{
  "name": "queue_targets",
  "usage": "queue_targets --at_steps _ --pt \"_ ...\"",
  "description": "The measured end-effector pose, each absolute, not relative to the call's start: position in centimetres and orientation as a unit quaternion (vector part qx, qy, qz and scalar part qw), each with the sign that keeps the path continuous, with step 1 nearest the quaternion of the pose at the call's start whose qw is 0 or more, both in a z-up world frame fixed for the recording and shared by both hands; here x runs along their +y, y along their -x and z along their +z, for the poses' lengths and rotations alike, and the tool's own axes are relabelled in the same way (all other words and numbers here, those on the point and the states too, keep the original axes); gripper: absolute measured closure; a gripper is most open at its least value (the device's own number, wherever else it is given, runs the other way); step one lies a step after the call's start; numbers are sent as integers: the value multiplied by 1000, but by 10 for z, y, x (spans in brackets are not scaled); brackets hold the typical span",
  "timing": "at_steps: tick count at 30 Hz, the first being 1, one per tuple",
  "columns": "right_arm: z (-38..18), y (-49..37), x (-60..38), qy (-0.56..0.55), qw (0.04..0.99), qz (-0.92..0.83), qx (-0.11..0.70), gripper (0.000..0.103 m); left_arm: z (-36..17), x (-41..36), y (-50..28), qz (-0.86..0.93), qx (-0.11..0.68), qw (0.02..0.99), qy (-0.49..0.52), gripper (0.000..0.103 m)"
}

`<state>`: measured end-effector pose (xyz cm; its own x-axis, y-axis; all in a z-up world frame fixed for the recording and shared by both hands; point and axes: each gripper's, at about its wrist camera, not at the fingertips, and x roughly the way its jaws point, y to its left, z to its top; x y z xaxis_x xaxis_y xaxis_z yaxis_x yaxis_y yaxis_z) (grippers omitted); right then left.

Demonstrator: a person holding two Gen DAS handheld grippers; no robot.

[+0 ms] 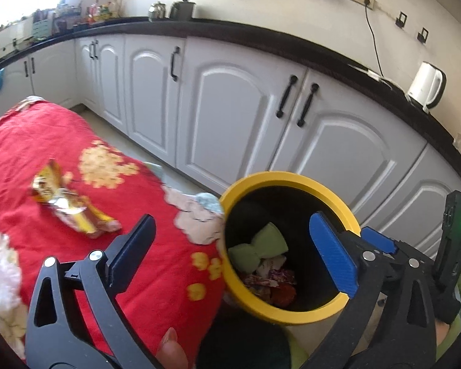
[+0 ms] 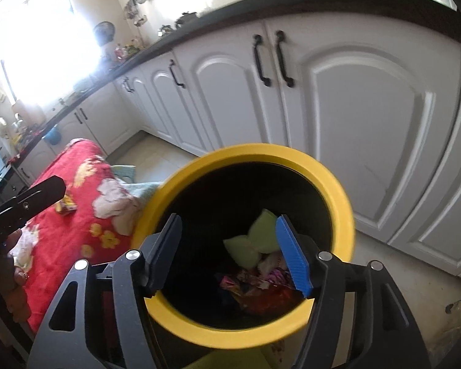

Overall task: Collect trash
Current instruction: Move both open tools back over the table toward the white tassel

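A yellow-rimmed black bin (image 1: 261, 307) stands on the floor against the table's right edge. A pale green scrap (image 1: 261, 246) and several crumpled wrappers (image 1: 273, 279) lie inside it. My left gripper (image 1: 233, 240) is open and empty, its fingers straddling the table edge and the bin's rim. My right gripper (image 2: 229, 224) is open over the bin (image 2: 169, 313), above the green scrap (image 2: 255, 240), with nothing between its pads. A yellow-orange snack wrapper (image 1: 67, 203) lies on the red flowered cloth (image 1: 46, 141), left of the left gripper.
White cabinet doors (image 1: 230, 107) under a black counter (image 1: 261, 37) run behind the bin, with a strip of pale floor (image 2: 156, 156) between them and the table. A white kettle (image 1: 427, 86) stands on the counter at the right. A hand (image 2: 12, 279) holds the left gripper.
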<state>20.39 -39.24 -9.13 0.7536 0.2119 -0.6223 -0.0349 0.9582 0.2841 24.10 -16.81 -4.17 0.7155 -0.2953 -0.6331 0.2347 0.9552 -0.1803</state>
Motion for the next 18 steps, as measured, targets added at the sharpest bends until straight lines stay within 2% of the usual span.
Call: queue_targets --at_steps 18 --pt "-49 -194 -300 -79 935 143 314 31 -11 -53 -202 -63 302 949 67 11"
